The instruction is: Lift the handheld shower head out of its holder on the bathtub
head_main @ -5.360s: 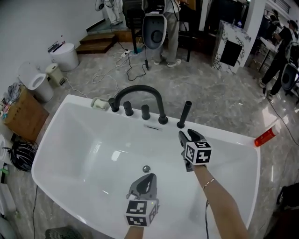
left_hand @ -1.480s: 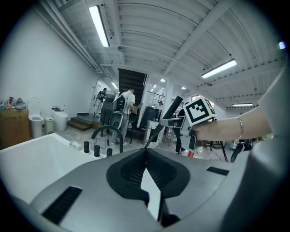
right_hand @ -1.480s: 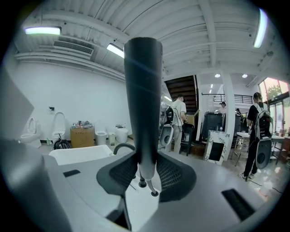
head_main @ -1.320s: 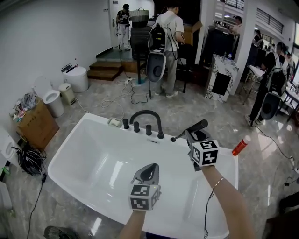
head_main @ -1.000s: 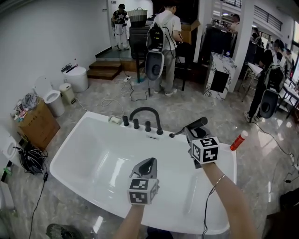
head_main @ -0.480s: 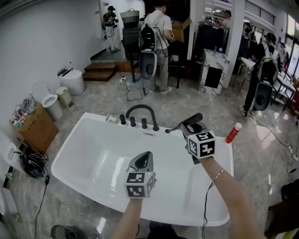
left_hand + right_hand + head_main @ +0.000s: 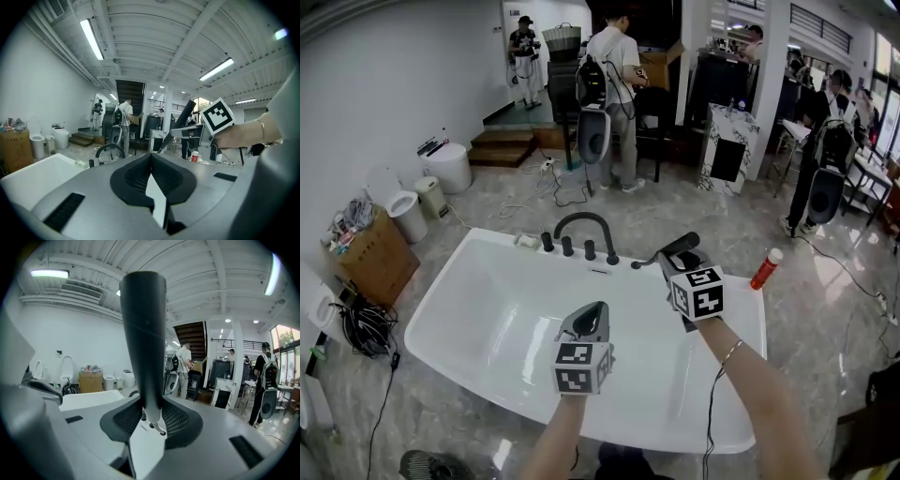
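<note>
The black handheld shower head (image 7: 673,247) hangs tilted above the back right rim of the white bathtub (image 7: 464,281), with my right gripper (image 7: 676,259) shut on its handle. In the right gripper view the shower head (image 7: 143,333) stands upright between the pads of my right gripper (image 7: 151,420). My left gripper (image 7: 594,309) hovers over the tub's middle, shut and holding nothing. In the left gripper view my left gripper (image 7: 151,157) has its pads together, and the shower head (image 7: 186,111) shows beyond it to the right. I cannot make out the holder.
A black arched faucet (image 7: 579,222) with knobs stands on the tub's far rim. A red bottle (image 7: 765,268) lies on the floor to the right. Toilets (image 7: 405,213), a cardboard box (image 7: 367,258) and cables (image 7: 354,330) are at the left. People stand at the back.
The shower head, which stood upright in its holder several seconds ago, is now in my right gripper, clear of the rim. Over the last second both grippers rose a little.
</note>
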Demonstrator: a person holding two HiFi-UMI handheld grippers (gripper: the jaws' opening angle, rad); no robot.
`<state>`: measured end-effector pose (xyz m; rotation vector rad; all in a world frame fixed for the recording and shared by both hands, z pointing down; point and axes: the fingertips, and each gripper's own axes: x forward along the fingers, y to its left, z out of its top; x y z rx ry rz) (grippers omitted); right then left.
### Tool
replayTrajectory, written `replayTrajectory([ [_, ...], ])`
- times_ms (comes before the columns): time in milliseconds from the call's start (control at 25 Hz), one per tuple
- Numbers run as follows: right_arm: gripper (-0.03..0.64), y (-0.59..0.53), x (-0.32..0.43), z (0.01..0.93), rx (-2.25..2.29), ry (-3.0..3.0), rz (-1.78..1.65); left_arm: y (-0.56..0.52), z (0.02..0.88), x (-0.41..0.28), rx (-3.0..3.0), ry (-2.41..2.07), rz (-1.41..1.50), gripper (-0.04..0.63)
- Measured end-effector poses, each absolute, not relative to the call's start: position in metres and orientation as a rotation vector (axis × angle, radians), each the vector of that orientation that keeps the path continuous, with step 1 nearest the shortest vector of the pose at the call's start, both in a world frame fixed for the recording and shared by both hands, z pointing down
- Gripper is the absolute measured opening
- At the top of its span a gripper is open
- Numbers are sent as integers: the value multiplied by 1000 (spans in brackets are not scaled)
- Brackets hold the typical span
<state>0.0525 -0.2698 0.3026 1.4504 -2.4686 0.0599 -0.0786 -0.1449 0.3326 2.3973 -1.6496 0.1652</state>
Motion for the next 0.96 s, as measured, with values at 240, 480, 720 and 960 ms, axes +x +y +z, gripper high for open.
replayTrajectory([
  [240,133,-268,52,307,1452,-2466,62,-144,335,-78,2400,-1655,169,20],
  [480,133,-270,57,304,1455,-2460,53,-145,331,-75,2397,-1662,167,20],
  [720,133,-273,51,300,1465,-2455,47,-146,328,-83,2395,-1670,164,20],
  [960,133,-275,38,296,1469,-2457,54,-149,325,-96,2399,-1675,164,20],
])
